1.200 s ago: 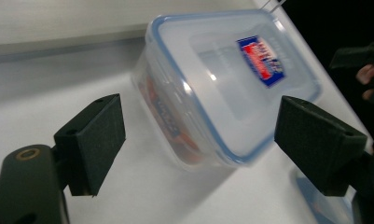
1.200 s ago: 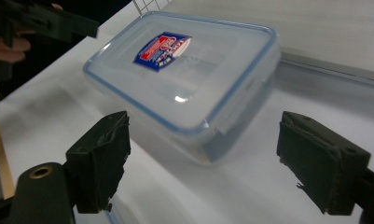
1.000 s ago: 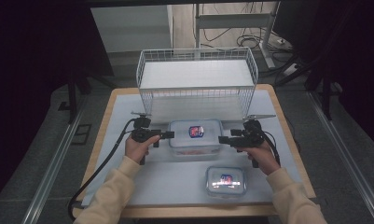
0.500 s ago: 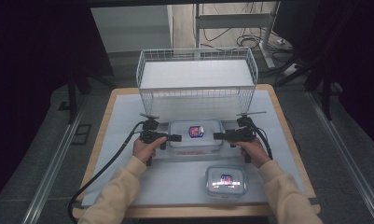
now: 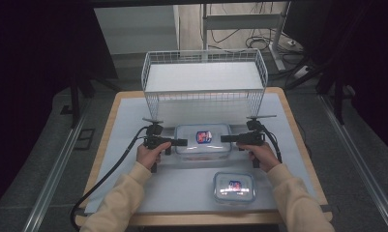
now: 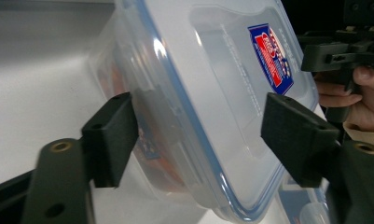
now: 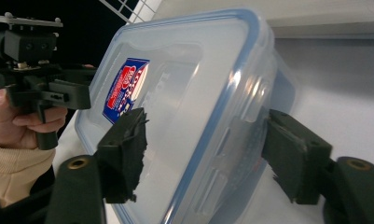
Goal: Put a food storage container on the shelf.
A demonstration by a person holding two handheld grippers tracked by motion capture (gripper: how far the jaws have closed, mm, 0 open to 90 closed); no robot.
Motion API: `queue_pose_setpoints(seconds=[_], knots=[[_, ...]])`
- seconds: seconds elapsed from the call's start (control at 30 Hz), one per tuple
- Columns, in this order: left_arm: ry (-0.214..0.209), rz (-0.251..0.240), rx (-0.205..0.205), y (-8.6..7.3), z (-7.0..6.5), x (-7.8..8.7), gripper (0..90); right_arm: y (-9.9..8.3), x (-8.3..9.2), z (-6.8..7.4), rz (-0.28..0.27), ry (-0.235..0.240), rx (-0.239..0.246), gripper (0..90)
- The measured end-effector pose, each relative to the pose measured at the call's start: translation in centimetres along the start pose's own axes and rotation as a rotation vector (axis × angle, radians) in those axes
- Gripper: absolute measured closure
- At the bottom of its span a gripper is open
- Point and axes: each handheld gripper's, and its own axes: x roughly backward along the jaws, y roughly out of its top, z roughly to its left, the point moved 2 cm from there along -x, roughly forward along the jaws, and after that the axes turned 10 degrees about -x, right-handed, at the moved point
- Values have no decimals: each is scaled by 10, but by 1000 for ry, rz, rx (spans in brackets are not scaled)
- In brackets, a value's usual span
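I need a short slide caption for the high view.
Two handheld tools flank a lidded plastic container before a wire basket.

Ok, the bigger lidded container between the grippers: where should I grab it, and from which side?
Take the larger container at its two short ends, one gripper from the left and one from the right, each straddling the lid rim and side wall. It lies flat and looks too wide for one gripper; the end latches give the fingers an edge.
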Motion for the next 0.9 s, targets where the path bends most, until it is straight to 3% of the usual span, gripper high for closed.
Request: queue_pose_setpoints(seconds=[0.3, 0.9], knots=[[10, -31, -61, -8, -11, 11, 406, -8, 13, 9, -13, 2, 58, 422], [-3, -57, -124, -17, -17, 19, 473, -21, 23, 11, -19, 34, 88, 485]])
